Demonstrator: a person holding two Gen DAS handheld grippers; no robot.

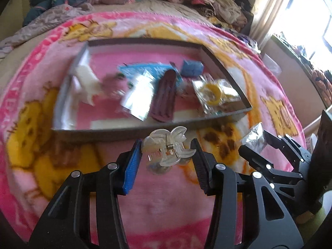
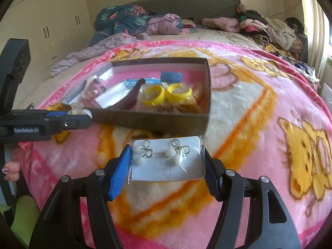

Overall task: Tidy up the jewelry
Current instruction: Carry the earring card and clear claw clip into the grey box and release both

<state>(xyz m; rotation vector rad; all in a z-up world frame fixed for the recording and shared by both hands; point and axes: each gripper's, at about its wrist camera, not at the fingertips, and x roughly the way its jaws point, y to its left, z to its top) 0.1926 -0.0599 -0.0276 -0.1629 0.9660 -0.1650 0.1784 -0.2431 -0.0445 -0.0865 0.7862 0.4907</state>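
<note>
Before the cardboard box [image 2: 157,122], left tongs [image 1: 167,152] pinching clear hair claw [image 1: 168,148], right tongs [image 2: 167,161] clamping bagged earring card [image 2: 167,159]

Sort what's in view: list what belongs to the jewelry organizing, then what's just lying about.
Job:
clear hair claw in left gripper
earring card in right gripper
box
yellow bangles

Lying about:
clothes pile
floral bedding
blanket

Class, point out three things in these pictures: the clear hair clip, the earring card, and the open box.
clear hair clip [image 1: 167,147], left wrist view, on its spring hinge.
earring card [image 2: 166,161], right wrist view, on its white middle.
open box [image 2: 149,122], right wrist view, on its near wall.
</note>
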